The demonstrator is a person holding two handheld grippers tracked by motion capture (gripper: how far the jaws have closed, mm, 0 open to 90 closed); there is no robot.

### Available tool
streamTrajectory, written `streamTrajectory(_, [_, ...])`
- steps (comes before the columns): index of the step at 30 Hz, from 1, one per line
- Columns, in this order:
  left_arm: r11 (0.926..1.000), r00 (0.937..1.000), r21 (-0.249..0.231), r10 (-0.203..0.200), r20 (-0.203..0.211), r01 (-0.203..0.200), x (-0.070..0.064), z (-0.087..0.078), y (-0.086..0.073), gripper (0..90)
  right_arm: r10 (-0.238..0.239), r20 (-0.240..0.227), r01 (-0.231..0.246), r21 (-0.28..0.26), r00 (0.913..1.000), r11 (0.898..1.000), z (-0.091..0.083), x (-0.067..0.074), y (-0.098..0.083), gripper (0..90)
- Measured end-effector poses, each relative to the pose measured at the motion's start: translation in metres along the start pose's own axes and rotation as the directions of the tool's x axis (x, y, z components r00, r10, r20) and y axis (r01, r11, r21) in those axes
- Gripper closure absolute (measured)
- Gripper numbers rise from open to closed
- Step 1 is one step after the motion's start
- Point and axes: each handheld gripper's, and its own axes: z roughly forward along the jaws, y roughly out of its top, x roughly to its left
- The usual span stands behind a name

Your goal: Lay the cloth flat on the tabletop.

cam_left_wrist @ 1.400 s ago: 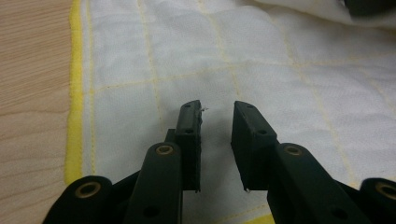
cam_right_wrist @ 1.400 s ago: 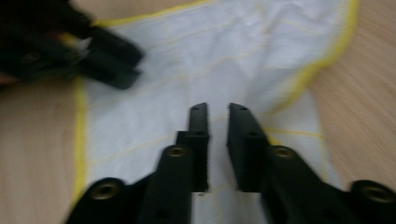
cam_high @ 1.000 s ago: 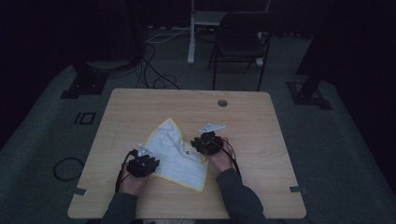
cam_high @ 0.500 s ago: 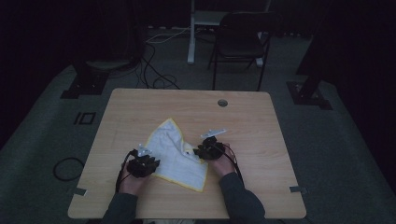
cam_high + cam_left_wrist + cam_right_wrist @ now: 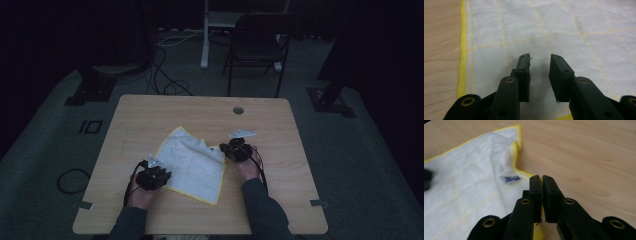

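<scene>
Both my grippers at the white cloth [image 5: 192,165] on the table [image 5: 150,115].

From above, my left gripper [image 5: 159,176] sits at its near-left edge, my right gripper [image 5: 226,149] at its right edge. Left gripper view: fingers [image 5: 523,72] parted over cloth, gripping nothing. Right gripper view: fingers [image 5: 535,192] have just pinched shut on the yellow hem [image 5: 524,173].

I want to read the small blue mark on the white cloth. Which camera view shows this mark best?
The right gripper view: the blue mark lies close on the cloth, just beyond the right gripper, though too blurred to read. The high view is too far away to resolve it. The left gripper view shows plain quilted cloth.
</scene>
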Motion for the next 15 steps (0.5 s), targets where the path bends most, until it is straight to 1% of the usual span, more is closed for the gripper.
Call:
streamTrajectory(3, [1.0, 1.0, 0.005, 0.005, 0.005, -0.005, -0.001, -0.001, -0.001, 70.6, 0.022, 0.041, -0.022, -0.009, 0.9989, 1.0, -0.003, -0.014, 0.004, 86.7])
streamTrajectory(6, [0.9999, 0.9999, 0.01, 0.01, 0.009, -0.011, -0.002, -0.002, -0.002, 70.7, 0.032, 0.071, -0.032, -0.003, 0.997, 0.999, -0.003, -0.026, 0.008, 86.6])
streamTrajectory(9, [0.9996, 0.9997, 0.017, 0.021, 0.011, -0.021, -0.005, -0.003, -0.002, 70.6, 0.029, 0.11, -0.031, 0.013, 0.9935, 0.999, 0.0, -0.036, 0.011, 86.5])
streamTrajectory(11, [0.9994, 0.9995, 0.018, 0.029, 0.016, -0.029, -0.007, -0.003, -0.003, 70.5, 0.025, 0.135, -0.03, 0.034, 0.9905, 0.999, 0.003, -0.041, 0.011, 85.4])
streamTrajectory(12, [0.9993, 0.9993, 0.018, 0.032, 0.016, -0.033, -0.008, -0.004, -0.003, 70.3, 0.022, 0.144, -0.029, 0.043, 0.9894, 0.999, 0.004, -0.042, 0.011, 82.1])
streamTrajectory(13, [0.9992, 0.9992, 0.017, 0.036, 0.016, -0.036, -0.009, -0.004, -0.003, 70.2, 0.02, 0.161, -0.027, 0.045, 0.9867, 0.999, 0.004, -0.042, 0.011, 76.3])
streamTrajectory(14, [0.999, 0.9991, 0.018, 0.041, 0.014, -0.041, -0.01, -0.004, -0.003, 70.2, 0.024, 0.171, -0.031, 0.038, 0.9849, 0.999, 0.002, -0.041, 0.011, 70.5])
streamTrajectory(15, [0.9988, 0.9989, 0.02, 0.044, 0.012, -0.044, -0.01, -0.004, -0.003, 70.2, 0.027, 0.17, -0.033, 0.031, 0.9852, 0.999, 0.001, -0.04, 0.01, 68.3])
